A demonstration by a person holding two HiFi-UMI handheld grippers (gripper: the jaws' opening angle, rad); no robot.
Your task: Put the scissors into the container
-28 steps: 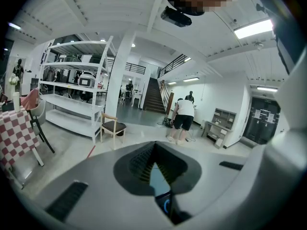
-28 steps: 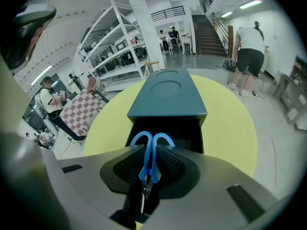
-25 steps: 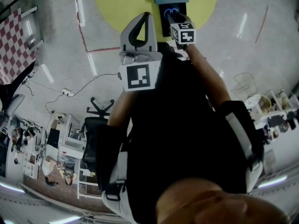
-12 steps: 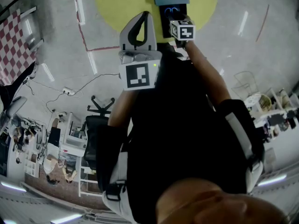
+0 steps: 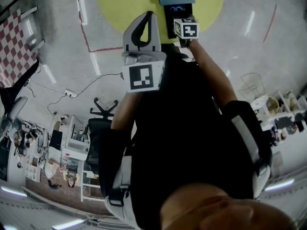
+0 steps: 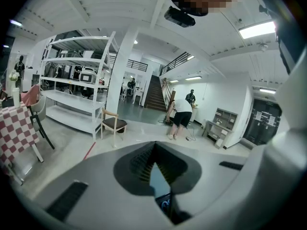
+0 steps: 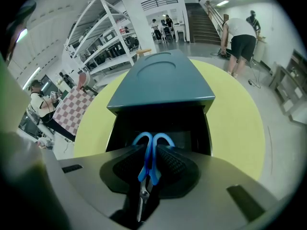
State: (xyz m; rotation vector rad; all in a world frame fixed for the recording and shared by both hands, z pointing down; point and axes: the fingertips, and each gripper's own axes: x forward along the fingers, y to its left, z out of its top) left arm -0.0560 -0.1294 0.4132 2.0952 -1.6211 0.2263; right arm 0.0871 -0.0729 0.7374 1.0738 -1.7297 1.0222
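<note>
One container (image 7: 160,78) stands on a round yellow table (image 7: 232,116), its dark front opening facing the right gripper (image 7: 152,152). Bare tabletop runs on both sides of it out to the curved edge. The right gripper reaches forward on an outstretched arm, jaws clamped on the one pair of scissors (image 7: 145,169). Its two blue loops poke ahead at the mouth of the opening, blades pointing back. The left gripper (image 5: 150,16) is held beside it, nearer the head, jaws closed together with nothing between them
</note>
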